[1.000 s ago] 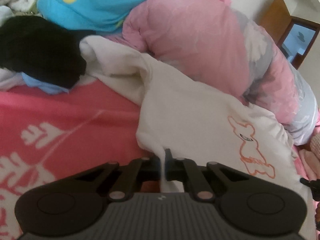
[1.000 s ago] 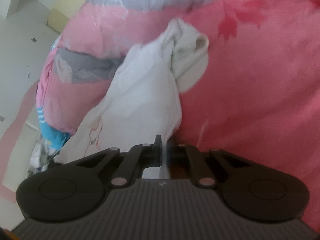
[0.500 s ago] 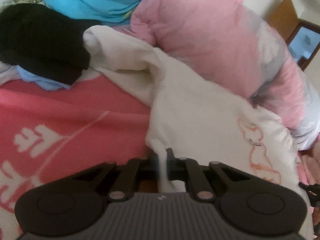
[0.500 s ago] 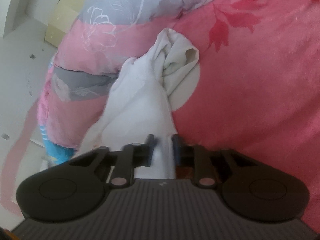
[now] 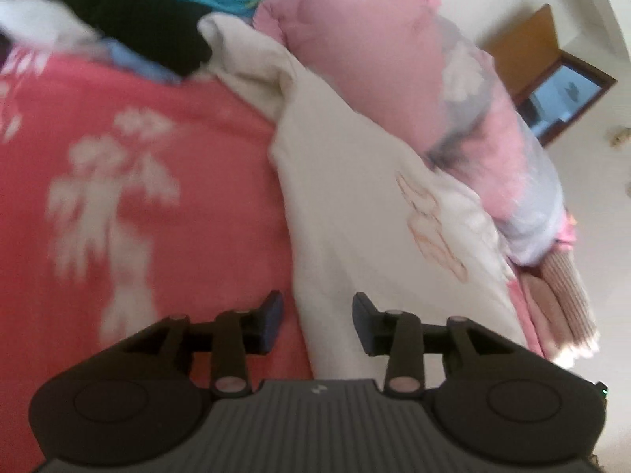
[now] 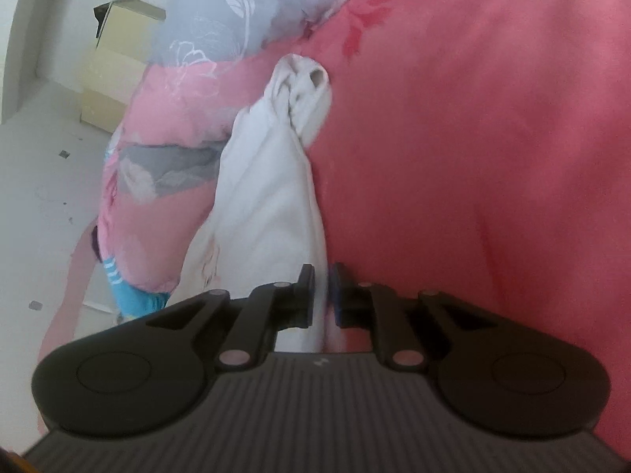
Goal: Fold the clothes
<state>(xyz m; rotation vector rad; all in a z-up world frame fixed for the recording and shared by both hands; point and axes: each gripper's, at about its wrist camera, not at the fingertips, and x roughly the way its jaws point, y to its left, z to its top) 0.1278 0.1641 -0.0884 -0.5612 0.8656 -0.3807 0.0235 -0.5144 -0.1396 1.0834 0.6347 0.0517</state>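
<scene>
the white garment (image 5: 355, 213) lies stretched along the red bedspread (image 5: 157, 236), pressed against the pink-and-grey quilt (image 5: 394, 90); the left hand-held gripper (image 5: 317, 317) has just been opening, its jaws apart with the garment's edge lying between them but not pinched; the right hand-held gripper (image 6: 324, 295) has its jaws nearly together, seemingly still nipping a thin white fold, though blur makes that uncertain; a black garment (image 5: 150, 23) sits beyond.
</scene>
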